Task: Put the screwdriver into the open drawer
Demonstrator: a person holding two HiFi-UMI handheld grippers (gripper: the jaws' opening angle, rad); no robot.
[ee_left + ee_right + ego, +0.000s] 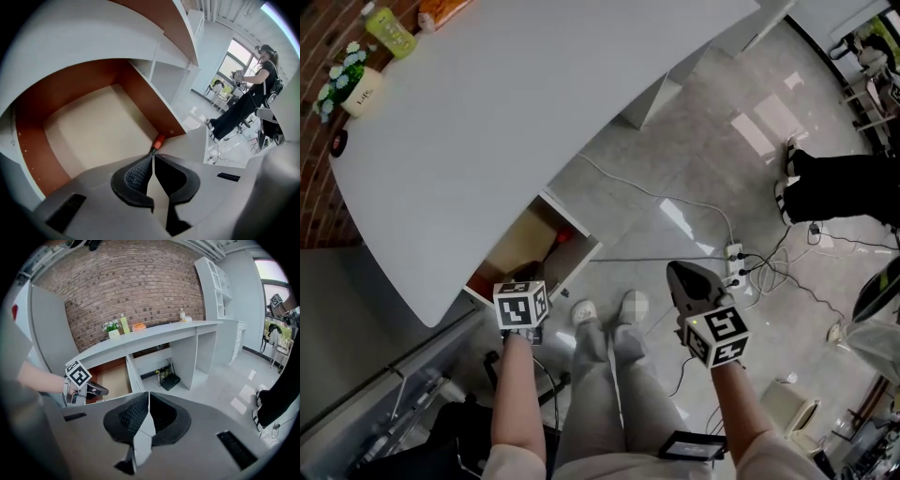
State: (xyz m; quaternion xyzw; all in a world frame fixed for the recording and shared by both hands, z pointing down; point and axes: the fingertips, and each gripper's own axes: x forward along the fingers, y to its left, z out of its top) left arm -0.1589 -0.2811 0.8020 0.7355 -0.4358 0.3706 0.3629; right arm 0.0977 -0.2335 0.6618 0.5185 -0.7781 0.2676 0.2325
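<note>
At the near left of the head view, under the white desk [534,122], the left gripper [523,279] sits at the mouth of the open drawer [517,246]. Its own view shows the jaws drawn together on a thin dark shaft, with the orange handle of the screwdriver [160,140] sticking out past the tips, close to the drawer's right front corner. Drawer floor [93,126] bare and pale, brown walls round it. Step in hand, by judgement: carrying the tool over the drawer, release not yet made. Next move likely calls for taking the handle clear of the right wall, lowering toward the floor, then parting the jaws. Right gripper [682,274] hangs well apart over the grey floor to the right, jaws together on nothing [148,395]; no part in this step. Hard to make out: the shaft is nearly all buried between the pads, so the grip's depth is unclear; a red spot deep in the drawer in the head view may be the handle, not certain. Desk edge cuts off the drawer's far end.
</note>
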